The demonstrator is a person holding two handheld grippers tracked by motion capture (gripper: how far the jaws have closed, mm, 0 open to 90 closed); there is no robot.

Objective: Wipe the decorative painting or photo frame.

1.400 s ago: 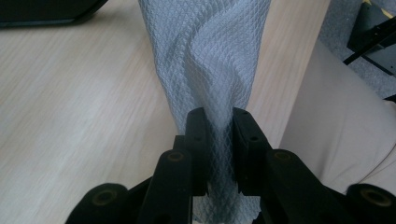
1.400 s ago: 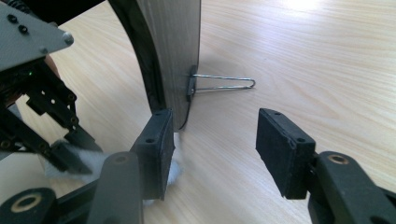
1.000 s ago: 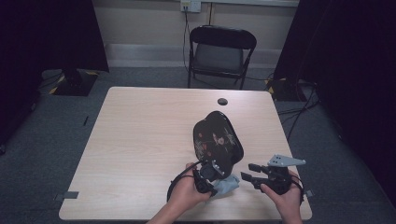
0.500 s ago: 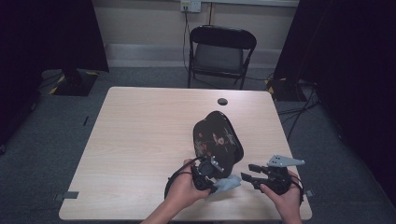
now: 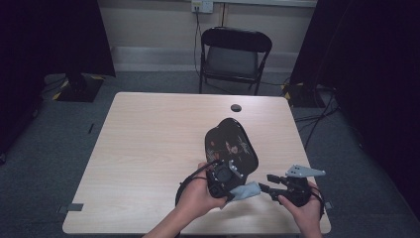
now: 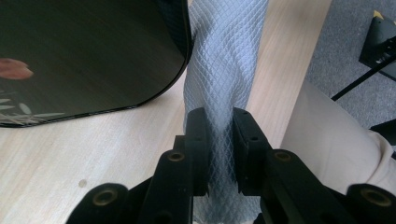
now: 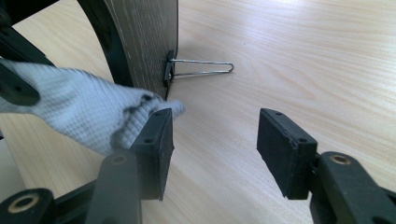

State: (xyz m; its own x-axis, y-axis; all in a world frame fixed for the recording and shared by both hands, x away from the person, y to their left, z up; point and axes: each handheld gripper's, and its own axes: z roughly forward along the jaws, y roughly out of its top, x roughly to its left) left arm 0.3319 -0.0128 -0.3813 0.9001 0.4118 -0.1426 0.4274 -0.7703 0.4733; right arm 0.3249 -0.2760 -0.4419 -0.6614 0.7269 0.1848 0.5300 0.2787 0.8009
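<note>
A black lacquered plate (image 5: 232, 144) with a painted pattern stands tilted on the table, its dark face (image 6: 84, 56) close in the left gripper view. Its wood-grain back (image 7: 140, 42) leans on a wire stand (image 7: 205, 67). My left gripper (image 5: 232, 191) (image 6: 219, 135) is shut on a pale blue-grey waffle cloth (image 5: 246, 190) (image 6: 224, 56) by the plate's lower edge. The cloth (image 7: 79, 112) reaches toward my right gripper (image 5: 266, 188) (image 7: 215, 140), which is open over bare tabletop. The cloth's free end lies against the outside of its left jaw, with nothing between the jaws.
The light wood table (image 5: 148, 148) has a small black round cap (image 5: 236, 107) near its far edge. A black folding chair (image 5: 233, 54) stands behind the table. Both hands are near the front right edge, and beige clothing (image 6: 336, 140) lies close beside the left gripper.
My left hand has lifted a little with the cloth in its jaws, closer to the plate's lower edge. The right gripper and the plate have stayed put.
</note>
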